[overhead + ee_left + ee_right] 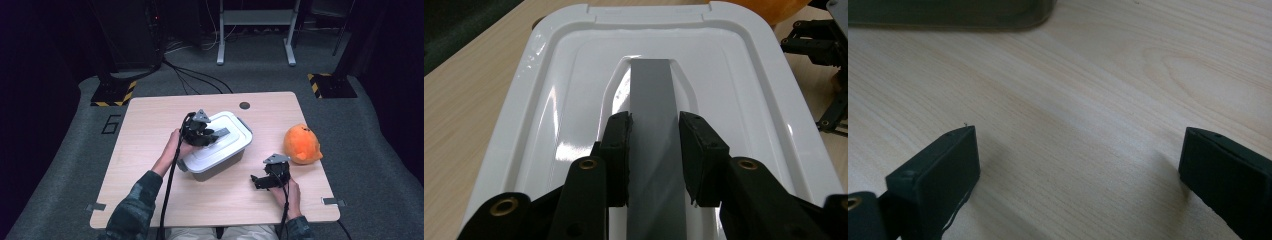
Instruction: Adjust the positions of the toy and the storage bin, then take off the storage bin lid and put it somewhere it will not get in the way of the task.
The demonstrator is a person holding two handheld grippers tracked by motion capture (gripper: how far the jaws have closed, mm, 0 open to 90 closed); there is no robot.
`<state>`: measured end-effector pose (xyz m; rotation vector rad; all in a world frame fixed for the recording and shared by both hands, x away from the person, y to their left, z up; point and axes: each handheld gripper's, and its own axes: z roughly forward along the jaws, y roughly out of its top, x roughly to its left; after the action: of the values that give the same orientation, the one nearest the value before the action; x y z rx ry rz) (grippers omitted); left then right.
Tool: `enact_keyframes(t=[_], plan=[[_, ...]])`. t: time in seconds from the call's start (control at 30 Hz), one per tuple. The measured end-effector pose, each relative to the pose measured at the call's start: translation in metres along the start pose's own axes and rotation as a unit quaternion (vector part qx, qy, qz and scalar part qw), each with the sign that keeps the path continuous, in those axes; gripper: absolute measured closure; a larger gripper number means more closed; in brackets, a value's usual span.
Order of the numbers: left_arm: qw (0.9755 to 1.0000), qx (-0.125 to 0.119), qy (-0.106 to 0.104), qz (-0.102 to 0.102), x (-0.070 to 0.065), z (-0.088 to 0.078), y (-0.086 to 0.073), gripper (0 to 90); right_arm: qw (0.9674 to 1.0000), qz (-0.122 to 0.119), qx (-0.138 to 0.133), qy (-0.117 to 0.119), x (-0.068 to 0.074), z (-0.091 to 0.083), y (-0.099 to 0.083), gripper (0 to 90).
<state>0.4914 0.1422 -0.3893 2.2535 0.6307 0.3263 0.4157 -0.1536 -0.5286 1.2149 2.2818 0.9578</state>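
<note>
left tool clamps flat grey handle | glossy white lid | right tool wide

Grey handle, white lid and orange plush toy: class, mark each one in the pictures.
grey handle (651,95): left gripper view, middle of the strip ahead of the gripper.
white lid (744,85): left gripper view, its flat top.
orange plush toy (301,144): high view, centre of its body.

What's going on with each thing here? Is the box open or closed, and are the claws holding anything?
White box: closed, lid on.
Grey handle: lying in the lid's recess, clamped between two black jaws.
Left gripper: shut on the grey handle.
Right gripper: open, holding nothing, jaws wide apart over the table.
Orange plush toy: sitting on the table, untouched.
</note>
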Motion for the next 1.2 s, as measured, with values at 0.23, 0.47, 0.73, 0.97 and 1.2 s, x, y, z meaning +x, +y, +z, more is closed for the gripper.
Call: enact_keyframes(t=[0.23, 0.47, 0.73, 0.97, 1.2], plan=[[1.0, 0.001, -0.006, 0.006, -0.006, 0.003, 0.004, 66.2, 1.0, -0.003, 0.0, 0.0, 0.0, 0.0, 0.0, 2.2], [1.0, 0.003, -0.001, 0.004, -0.005, 0.003, 0.004, 66.1, 1.0, -0.003, 0.0, 0.0, 0.0, 0.0, 0.0, 2.2], [0.9999, 0.009, 0.002, 0.008, -0.006, 0.002, 0.006, 66.4, 1.0, -0.002, 0.0, 0.001, 0.0, 0.0, 0.0, 2.3], [0.9999, 0.001, 0.003, 0.017, -0.006, -0.006, 0.008, 66.5, 1.0, -0.002, 0.0, 0.001, 0.0, 0.0, 0.0, 2.3], [0.9998, -0.012, 0.007, 0.017, -0.005, -0.02, 0.013, 66.5, 1.0, -0.001, -0.002, -0.001, 0.0, 0.0, 0.0, 2.3]])
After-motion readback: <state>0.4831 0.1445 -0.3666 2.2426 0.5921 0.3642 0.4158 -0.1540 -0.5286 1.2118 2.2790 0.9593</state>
